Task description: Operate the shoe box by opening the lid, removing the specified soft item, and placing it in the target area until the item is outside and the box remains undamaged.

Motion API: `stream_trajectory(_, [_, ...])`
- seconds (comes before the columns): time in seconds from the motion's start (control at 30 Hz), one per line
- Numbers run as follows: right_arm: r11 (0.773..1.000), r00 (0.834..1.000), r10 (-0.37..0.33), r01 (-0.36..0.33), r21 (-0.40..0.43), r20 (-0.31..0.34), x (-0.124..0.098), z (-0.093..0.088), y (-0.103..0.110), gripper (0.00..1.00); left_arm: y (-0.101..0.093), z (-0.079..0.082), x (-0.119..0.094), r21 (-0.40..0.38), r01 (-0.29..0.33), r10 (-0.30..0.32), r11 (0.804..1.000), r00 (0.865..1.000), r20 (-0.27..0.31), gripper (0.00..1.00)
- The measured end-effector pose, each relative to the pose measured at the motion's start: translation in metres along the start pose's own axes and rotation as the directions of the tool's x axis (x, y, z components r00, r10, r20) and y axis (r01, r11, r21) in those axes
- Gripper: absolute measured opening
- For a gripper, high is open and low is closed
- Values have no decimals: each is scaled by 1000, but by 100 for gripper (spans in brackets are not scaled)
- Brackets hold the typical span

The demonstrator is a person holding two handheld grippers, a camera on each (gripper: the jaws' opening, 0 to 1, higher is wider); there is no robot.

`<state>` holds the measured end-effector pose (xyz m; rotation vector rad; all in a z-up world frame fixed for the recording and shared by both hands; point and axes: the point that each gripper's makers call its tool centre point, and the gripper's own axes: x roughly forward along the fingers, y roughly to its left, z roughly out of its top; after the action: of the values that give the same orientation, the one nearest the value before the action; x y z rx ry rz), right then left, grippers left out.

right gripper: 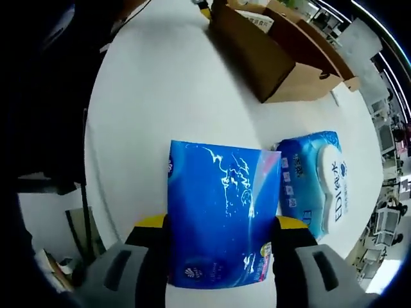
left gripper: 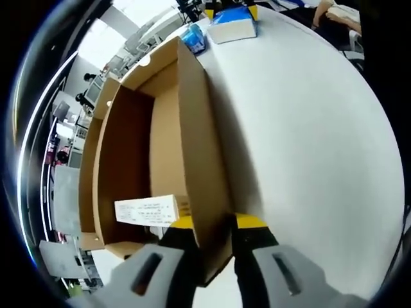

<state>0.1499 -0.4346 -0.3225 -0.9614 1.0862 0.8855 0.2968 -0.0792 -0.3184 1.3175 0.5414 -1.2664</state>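
In the left gripper view, the left gripper [left gripper: 210, 224] is clamping the near wall of an open cardboard shoe box [left gripper: 192, 147], one yellow-tipped jaw sitting inside the box and the other outside it. The box is lying on a white table [left gripper: 308, 141] and running away from the camera. A white label [left gripper: 146, 210] is showing inside the box near the gripper. At the far end of the table, just beyond the box, a blue tissue pack [left gripper: 232, 23] and a smaller blue wipes pack [left gripper: 192, 38] are resting.

In the right gripper view, the right gripper [right gripper: 219, 231] is closing its jaws on either side of the blue tissue pack [right gripper: 218, 218], which is sitting on the white table [right gripper: 167, 83] outside the box (the pack's glossy wrap is marked with white streaks). Just to the right of it, touching or nearly so, the blue wipes pack [right gripper: 316, 183] with a white flap is lying. Farther away, the shoe box [right gripper: 270, 54] is standing open, well apart from both packs.
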Motion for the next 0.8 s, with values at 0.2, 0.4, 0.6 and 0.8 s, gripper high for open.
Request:
stream_trajectory(0.2, [998,1000,23,-23,-64,-10,1,0,-6,64,0,0,0,-15,-11,11,1000,1000,3,17])
stream_trajectory(0.4, [992,1000,26,-26,-127,-1,2,2,-11,64,0,-1,0,-35,-15,15,999,1000,-10,17])
stream_trajectory(0.6, [988,999,38,-37,-150,7,3,-2,-17,64,1,-2,0,-47,-21,20,999,1000,-24,18])
stream_trajectory(0.8, [982,999,49,-46,-181,9,4,-4,-24,64,1,-1,0,-47,-21,20,999,1000,-24,18])
